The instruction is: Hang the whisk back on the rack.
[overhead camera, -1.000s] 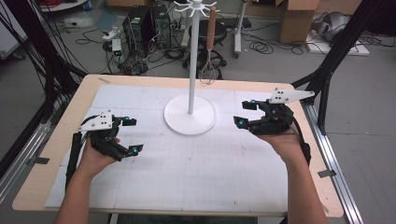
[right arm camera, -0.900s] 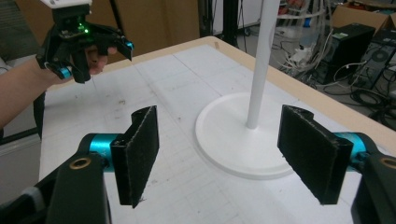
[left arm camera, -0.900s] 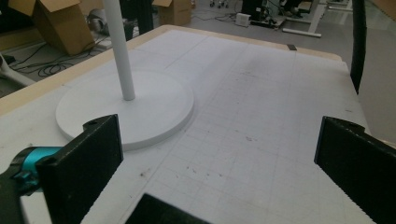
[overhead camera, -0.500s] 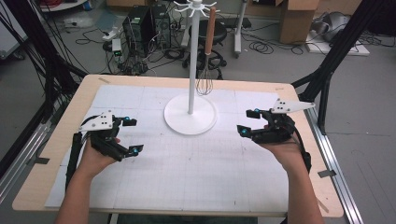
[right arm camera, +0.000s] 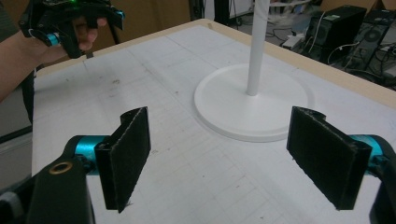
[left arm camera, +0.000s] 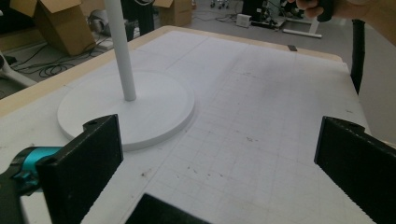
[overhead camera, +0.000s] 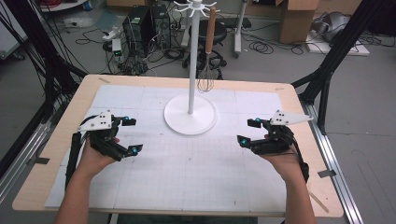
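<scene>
A white hook stand point(overhead camera: 192, 60) rises from a round base point(overhead camera: 177, 122) at the middle back of the table. From one of its top hooks hangs a whisk point(overhead camera: 208, 46) with a wooden handle. My left gripper point(overhead camera: 132, 136) is held low over the mat, left of the base, open and empty. My right gripper point(overhead camera: 245, 131) is on the other side of the base, also open and empty. In the left gripper view the wide-apart jaws frame bare mat, with the base point(left arm camera: 126, 107) ahead on the left. The right gripper view shows the base point(right arm camera: 252, 105) past its pads point(right arm camera: 130, 149).
A white gridded mat point(overhead camera: 187, 172) covers the wooden table point(overhead camera: 51, 154). Black frame legs point(overhead camera: 327, 74) stand at the table's back corners. Computers, cables, a stool and cardboard boxes point(overhead camera: 299, 18) sit on the floor beyond.
My right gripper has drawn back a little toward the person and away from the stand's base. The left gripper has hardly moved.
</scene>
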Demonstrator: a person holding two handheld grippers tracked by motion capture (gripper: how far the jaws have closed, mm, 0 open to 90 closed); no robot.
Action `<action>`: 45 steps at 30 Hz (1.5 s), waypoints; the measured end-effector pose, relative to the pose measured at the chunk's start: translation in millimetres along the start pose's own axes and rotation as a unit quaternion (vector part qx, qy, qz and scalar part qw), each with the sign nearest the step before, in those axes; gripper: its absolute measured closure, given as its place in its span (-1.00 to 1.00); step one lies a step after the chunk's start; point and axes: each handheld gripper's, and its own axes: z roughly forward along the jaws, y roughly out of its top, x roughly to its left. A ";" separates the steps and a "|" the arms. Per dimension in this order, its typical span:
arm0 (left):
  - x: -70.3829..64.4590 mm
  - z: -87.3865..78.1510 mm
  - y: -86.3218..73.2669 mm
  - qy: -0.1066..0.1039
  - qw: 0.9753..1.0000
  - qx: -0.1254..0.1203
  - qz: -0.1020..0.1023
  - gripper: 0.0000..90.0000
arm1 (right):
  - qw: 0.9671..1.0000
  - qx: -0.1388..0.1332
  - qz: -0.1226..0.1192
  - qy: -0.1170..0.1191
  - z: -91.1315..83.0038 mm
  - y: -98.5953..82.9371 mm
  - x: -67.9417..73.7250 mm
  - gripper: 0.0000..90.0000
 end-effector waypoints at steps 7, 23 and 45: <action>-0.7 2.3 -0.6 -0.002 1.000 0.005 0.000 -0.96 | 1.000 -0.001 0.014 -0.004 -2.9 -12.8 -1.0 -0.55; -0.5 5.4 -1.4 -0.005 1.000 0.007 0.000 -0.96 | 1.000 0.006 0.028 0.000 0.0 -27.7 3.9 -0.64; -1.0 4.9 -1.0 -0.007 1.000 0.004 -0.002 -0.96 | 0.999 0.012 0.039 -0.003 5.0 -36.1 -3.3 -0.75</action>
